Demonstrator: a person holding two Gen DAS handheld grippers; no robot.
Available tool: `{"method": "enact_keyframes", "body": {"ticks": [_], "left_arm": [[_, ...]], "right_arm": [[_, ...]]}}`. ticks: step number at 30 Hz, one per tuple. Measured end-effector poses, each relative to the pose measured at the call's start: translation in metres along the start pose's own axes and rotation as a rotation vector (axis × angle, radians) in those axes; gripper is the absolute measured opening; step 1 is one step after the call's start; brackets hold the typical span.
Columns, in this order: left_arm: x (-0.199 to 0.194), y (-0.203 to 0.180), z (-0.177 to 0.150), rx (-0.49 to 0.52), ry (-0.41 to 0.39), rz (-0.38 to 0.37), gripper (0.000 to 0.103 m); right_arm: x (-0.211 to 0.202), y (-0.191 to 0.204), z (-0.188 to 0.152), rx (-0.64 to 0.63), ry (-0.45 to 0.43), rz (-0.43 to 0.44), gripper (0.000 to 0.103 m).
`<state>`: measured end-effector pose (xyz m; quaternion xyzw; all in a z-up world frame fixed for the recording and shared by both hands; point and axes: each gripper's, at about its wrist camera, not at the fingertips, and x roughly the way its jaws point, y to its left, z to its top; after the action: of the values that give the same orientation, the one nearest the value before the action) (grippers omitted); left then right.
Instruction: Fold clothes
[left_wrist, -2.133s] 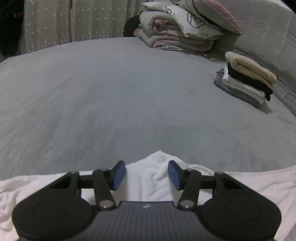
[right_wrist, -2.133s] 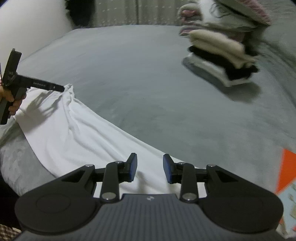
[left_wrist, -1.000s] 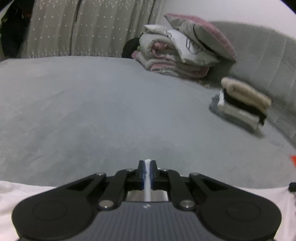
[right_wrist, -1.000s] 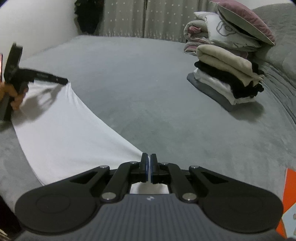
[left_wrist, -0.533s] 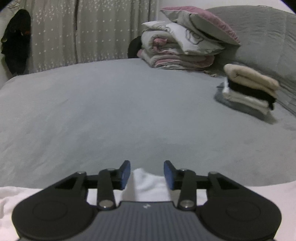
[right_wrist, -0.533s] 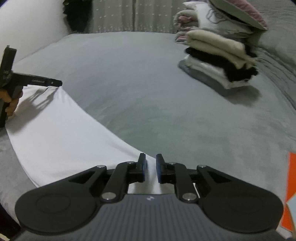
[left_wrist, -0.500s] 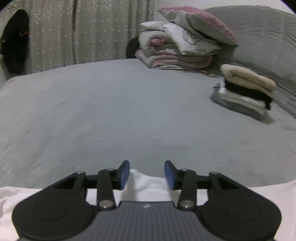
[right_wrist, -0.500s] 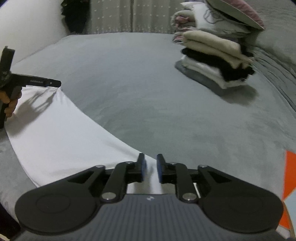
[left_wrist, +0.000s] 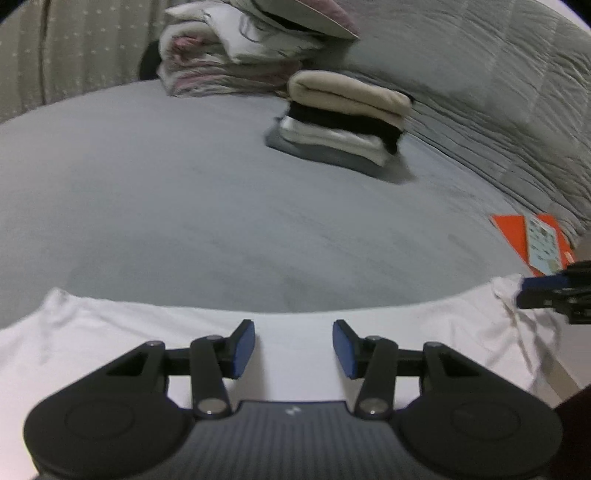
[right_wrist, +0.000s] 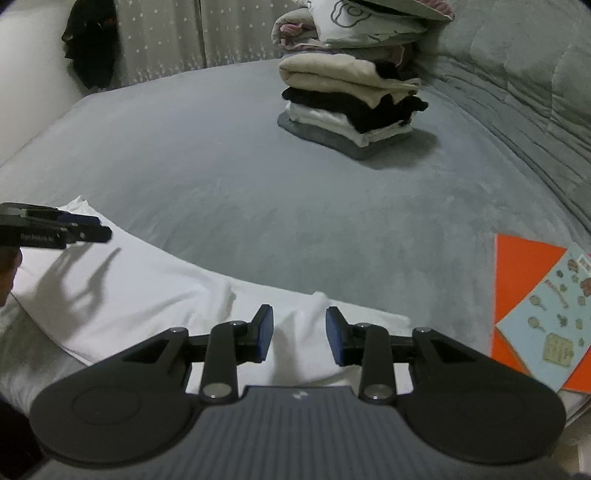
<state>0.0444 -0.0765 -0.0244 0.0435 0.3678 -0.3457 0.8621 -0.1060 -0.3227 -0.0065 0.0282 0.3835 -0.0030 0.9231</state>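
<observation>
White garment (right_wrist: 155, 280) bears no legible writing; booklet (right_wrist: 546, 317) print unreadable.

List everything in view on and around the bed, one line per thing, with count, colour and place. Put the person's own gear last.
white garment: one, white, spread along the near edge of the bed under both grippers.
folded clothes stack: one stack, beige on top, then black, white and grey; far right part of the bed.
bedding pile: one, white, pink and grey, behind the stack at the bed's far end.
bed cover: one, grey, under everything.
booklet: one, orange with a pale blue illustrated page, right edge of the bed.
curtain: pale, dotted, behind the bed.
dark clothing: one, black, hanging at far left.
left gripper: one, black with blue pads, jaws apart over the garment.
right gripper: one, same colours, jaws opening, fabric bunched between them.
</observation>
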Motion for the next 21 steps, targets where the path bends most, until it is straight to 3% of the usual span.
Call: {"method": "enact_keyframes", "body": {"ticks": [4,6,7,14,21], "left_arm": [[0.0,-0.01,-0.004,0.001,0.005,-0.041,0.048],[0.0,-0.014,-0.003,0.006,0.006,-0.059,0.048],[0.001,-0.016,-0.003,0.012,0.006,-0.063,0.048],[0.003,-0.021,-0.004,0.041,0.022,-0.061,0.048],[0.006,-0.023,-0.003,0.052,0.032,-0.064,0.048]], "right_arm": [[0.015,0.006,-0.003,0.015,0.012,-0.066,0.035],[0.021,0.003,-0.005,0.042,0.019,-0.09,0.01],[0.022,0.0,-0.007,0.054,0.021,-0.1,0.002],[-0.014,-0.011,-0.021,0.093,-0.031,-0.166,0.002],[-0.037,-0.019,-0.056,0.104,0.036,-0.204,0.003]]}}
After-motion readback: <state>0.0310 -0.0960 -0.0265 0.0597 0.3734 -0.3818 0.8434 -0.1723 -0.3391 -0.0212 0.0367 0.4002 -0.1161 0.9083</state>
